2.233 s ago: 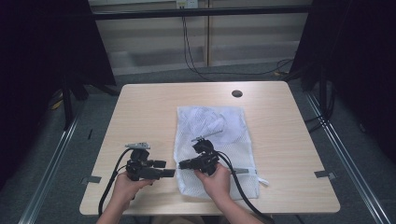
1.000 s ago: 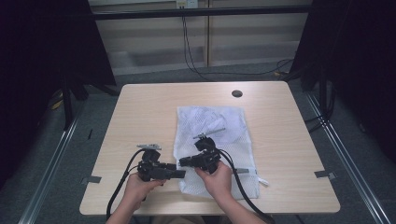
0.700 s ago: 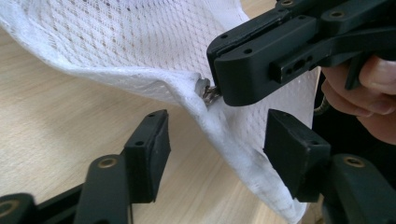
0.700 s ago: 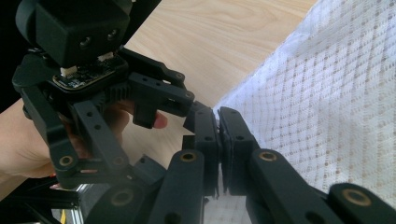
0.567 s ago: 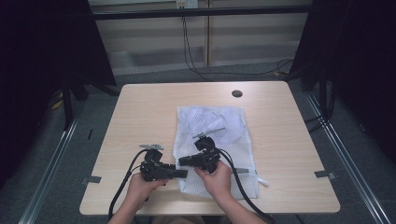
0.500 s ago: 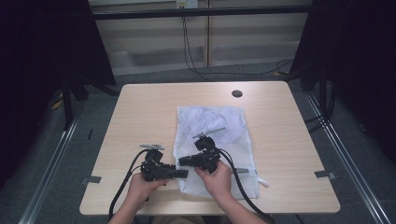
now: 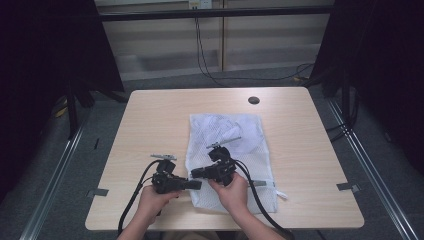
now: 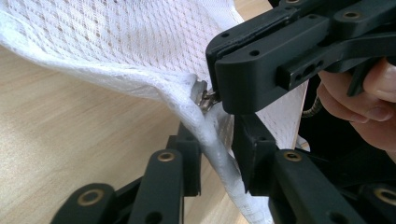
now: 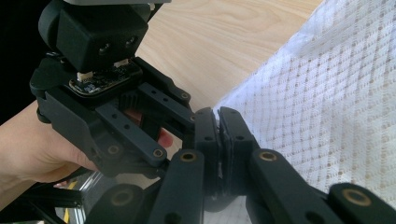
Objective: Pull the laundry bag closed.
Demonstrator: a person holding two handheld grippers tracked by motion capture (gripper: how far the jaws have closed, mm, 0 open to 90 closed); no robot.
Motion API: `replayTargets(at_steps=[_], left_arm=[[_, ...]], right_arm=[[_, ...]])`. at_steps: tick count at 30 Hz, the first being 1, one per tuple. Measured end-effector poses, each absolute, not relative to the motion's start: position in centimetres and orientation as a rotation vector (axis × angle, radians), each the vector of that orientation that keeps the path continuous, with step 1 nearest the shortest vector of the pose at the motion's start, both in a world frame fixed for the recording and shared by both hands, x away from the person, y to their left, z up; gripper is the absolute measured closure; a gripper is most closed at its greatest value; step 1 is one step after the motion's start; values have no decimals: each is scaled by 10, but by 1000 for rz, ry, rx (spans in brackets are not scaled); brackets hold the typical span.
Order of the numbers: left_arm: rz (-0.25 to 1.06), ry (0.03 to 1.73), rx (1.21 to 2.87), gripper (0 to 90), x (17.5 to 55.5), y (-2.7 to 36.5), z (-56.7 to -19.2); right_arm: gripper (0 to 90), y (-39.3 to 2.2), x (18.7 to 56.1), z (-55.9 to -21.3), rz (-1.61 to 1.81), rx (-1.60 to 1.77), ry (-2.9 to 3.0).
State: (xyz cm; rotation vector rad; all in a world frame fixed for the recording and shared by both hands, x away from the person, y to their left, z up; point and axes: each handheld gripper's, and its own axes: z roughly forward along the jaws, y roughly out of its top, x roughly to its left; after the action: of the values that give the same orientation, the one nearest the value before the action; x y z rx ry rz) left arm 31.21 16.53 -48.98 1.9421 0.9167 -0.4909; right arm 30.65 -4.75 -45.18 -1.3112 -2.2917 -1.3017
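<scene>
Wooden table [image 7: 150,130] — mesh bag [image 7: 230,150] lengthwise away, both claws clamped on its near-left edge.

Left gripper [image 7: 192,184]: black body, black linked jaw arms, brass-coloured pivot pins at joints; grey plate on top; thick black cable looping off near-left toward table edge. Right gripper [image 7: 196,173]: same black build, small round screw holes in jaw blocks, grey plate on far side, black cable trailing near-right. Exposed circuit board with white connectors on left gripper's camera housing. Left hand [image 7: 152,199], right hand [image 7: 231,191], forearms bare, no sleeves visible.
</scene>
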Motion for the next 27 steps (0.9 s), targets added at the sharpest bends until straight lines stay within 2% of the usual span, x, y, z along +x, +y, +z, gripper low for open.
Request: replayTargets(at_steps=[8,27], left_arm=[[-513,949,1924,866,313,166,-490],[-526,960,1921,886,313,169,-486]], right_arm=[[865,-48,306,-452,-1303,-1305,-2290],[869,-54,305,-453,-1298,-1305,-2278]])
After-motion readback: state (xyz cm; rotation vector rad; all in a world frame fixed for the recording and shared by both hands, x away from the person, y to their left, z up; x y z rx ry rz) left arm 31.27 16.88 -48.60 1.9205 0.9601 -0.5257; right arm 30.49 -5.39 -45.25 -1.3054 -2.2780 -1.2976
